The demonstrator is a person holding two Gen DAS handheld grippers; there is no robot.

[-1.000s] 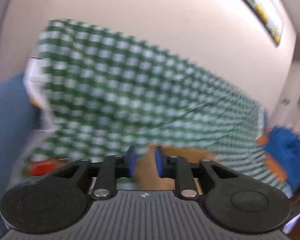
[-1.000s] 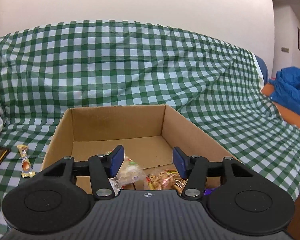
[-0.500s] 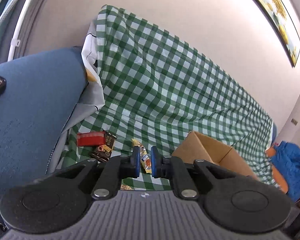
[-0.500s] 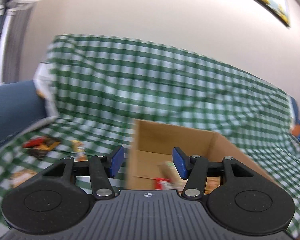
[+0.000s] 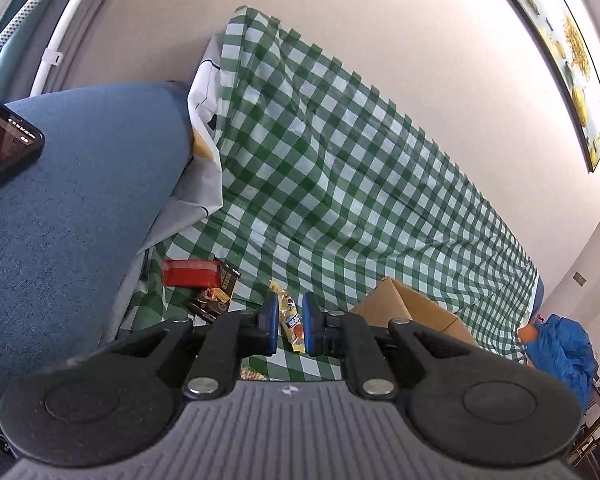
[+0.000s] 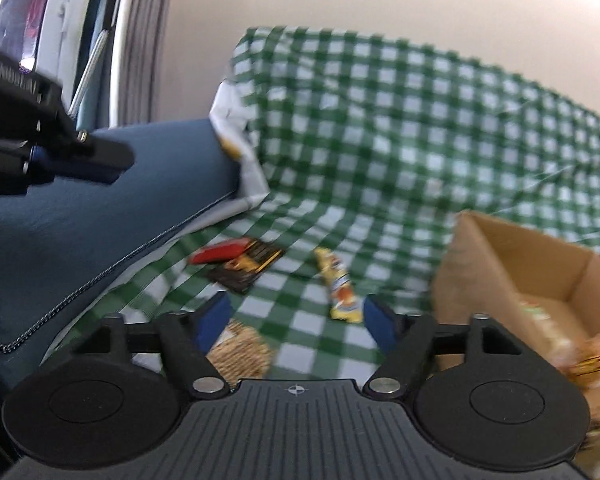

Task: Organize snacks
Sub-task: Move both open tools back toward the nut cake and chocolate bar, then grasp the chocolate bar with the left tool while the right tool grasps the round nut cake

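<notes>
No brand or wording can be read on any wrapper; the print on the yellow snack bar (image 5: 290,317), the red packet (image 5: 190,272) and the dark chocolate packet (image 5: 216,294) is too small or blurred. All three lie on the green checked cloth (image 5: 340,184) covering the sofa, the red packet overlapping the dark one, the yellow bar apart from them toward the cardboard box (image 5: 410,312). A round oat-coloured cookie (image 6: 238,354) lies nearest the right camera. The box stands on the cloth with several wrapped snacks inside. The left hand-held gripper (image 5: 290,326) has its blue pads nearly pressed together, nothing pinched; the yellow bar shows through the narrow gap, lying beyond on the cloth. The right hand-held gripper (image 6: 294,322) is spreading its jaws, empty. Compared with half a second ago, the right view has swung from the box toward the loose snacks, while the left view is almost unchanged.
</notes>
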